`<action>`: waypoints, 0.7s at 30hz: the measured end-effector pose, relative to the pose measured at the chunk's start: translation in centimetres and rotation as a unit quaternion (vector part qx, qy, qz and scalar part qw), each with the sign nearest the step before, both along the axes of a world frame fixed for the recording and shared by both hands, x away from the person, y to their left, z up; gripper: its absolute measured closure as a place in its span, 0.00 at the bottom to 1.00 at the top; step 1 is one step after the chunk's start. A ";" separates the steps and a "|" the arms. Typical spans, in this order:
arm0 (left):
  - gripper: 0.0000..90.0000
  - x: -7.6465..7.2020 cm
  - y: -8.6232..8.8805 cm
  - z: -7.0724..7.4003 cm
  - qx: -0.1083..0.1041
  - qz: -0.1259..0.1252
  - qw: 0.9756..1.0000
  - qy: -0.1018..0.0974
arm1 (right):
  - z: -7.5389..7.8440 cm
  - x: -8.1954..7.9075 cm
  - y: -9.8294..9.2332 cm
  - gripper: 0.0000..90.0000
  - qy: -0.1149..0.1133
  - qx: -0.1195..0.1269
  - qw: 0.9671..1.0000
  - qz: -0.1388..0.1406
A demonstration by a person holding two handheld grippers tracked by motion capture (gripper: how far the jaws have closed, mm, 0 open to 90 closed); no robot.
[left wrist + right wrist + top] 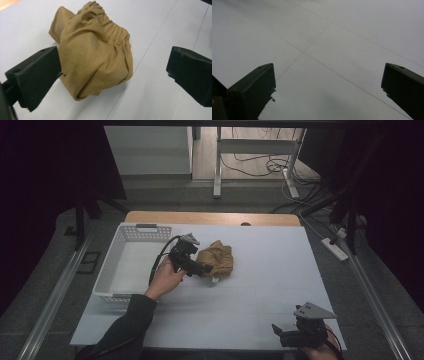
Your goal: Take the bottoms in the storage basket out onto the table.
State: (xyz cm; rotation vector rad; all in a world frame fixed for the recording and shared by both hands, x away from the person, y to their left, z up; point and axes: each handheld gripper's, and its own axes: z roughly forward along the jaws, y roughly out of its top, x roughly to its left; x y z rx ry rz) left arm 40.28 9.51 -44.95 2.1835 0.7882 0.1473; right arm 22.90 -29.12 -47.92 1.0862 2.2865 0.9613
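While left gripper (112, 72) straddles bunched tan cloth (95, 50) with jaws wide, beside white basket (112, 270) — step: approach; next, close on fold. Right gripper (327, 82) idle, jaws wide — over bare table (337, 37)

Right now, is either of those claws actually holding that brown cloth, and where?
Nothing is held. The left gripper is open around the cloth; the right gripper is open over the table.

A white counter (260, 310) with a wooden strip along its far edge carries two things. A white slatted basket (116, 255) stands at its left side, reaching the far-left corner. A crumpled tan cloth (216, 259) lies just right of the basket, toward the far middle, with thin seams crossing the surface around it.
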 end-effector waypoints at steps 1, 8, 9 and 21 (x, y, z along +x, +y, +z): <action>0.00 -0.1 0.0 0.0 0.000 -0.002 1.000 -0.004 | 0.0 0.0 0.0 0.00 0.000 0.001 1.000 0.000; 0.00 -0.8 -0.1 0.1 0.007 -0.007 1.000 -0.021 | 0.0 0.0 0.0 0.00 0.001 0.002 1.000 0.002; 0.00 -0.9 -0.1 0.0 0.008 -0.007 1.000 -0.018 | 0.0 0.0 0.0 0.00 0.001 0.002 1.000 0.002; 0.00 -1.6 0.4 -0.1 0.006 -0.007 1.000 -0.015 | 0.0 0.0 -0.1 0.00 0.001 0.006 1.000 0.004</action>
